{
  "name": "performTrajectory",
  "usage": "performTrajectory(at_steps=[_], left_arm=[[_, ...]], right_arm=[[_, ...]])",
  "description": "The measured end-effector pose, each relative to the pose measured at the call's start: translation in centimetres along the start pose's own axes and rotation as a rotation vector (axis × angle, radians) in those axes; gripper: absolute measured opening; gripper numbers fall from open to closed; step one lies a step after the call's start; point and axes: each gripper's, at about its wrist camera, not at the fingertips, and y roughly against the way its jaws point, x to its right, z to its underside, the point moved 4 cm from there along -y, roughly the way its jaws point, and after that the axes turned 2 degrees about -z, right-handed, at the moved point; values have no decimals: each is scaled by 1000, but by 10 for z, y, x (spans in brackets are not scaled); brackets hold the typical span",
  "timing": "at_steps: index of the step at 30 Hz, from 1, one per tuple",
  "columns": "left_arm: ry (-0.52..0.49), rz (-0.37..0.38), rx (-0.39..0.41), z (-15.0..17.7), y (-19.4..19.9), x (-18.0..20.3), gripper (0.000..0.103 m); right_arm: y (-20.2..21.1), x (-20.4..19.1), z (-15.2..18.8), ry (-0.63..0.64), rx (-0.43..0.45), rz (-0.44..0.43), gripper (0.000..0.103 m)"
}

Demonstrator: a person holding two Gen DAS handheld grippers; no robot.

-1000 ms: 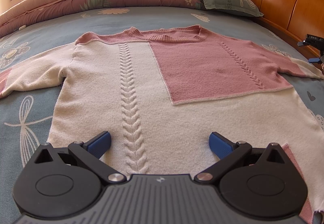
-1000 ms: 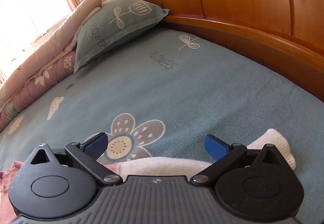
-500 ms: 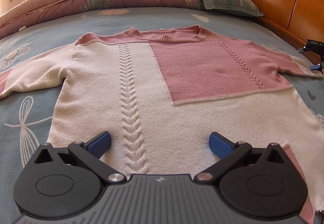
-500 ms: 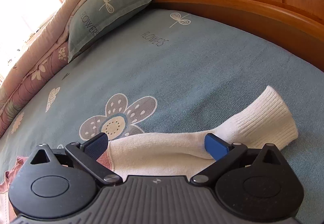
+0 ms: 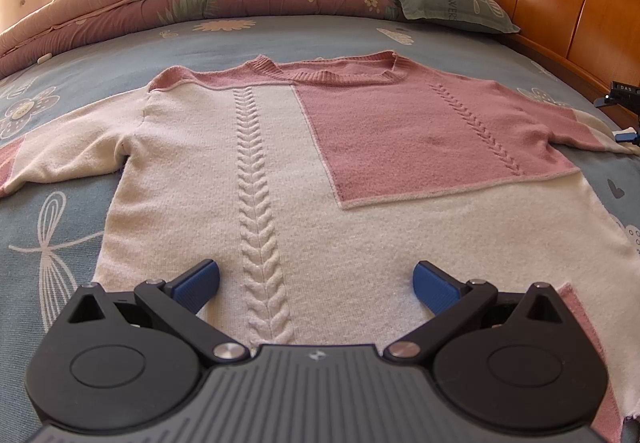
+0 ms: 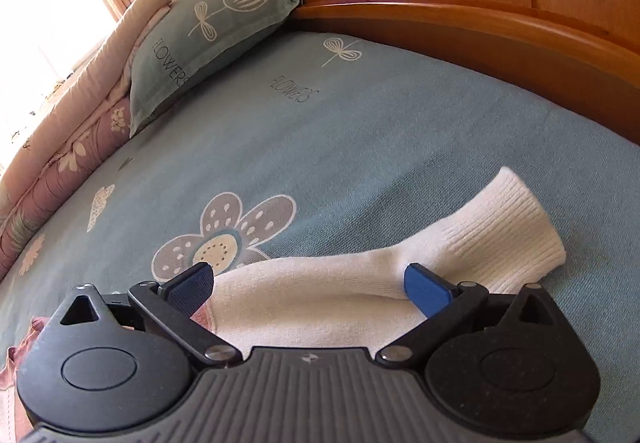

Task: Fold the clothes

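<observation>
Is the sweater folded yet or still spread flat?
Spread flat: the sweater lies front up, both sleeves out sideways, no fold visible.

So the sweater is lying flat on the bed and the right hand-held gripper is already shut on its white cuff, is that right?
Not quite: the right hand-held gripper is open, its fingers spread either side of the sleeve just behind the white cuff, as the right wrist view shows. The sweater does lie flat on the bed.
</observation>
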Motion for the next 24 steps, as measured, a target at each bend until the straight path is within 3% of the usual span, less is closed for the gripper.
performTrajectory(at_steps=[8,13,17,21,24], left_arm=[[-4,-2,8,0,-1,0,102],[2,4,3,0,1,-1,102],[2,2,2,0,1,-1,102],[10,12,4,-3,3,-1,102],[3,76,52,-9,16,4,102]], right_arm=[[-29,0,-15,45,52,50,103],[-5,-5,-14,-35,73,3,103],[-1,-15,2,6,20,-1,103],[-27,-9,-5,121,41,74,103],[-25,-8,-13,83,31,102,103]])
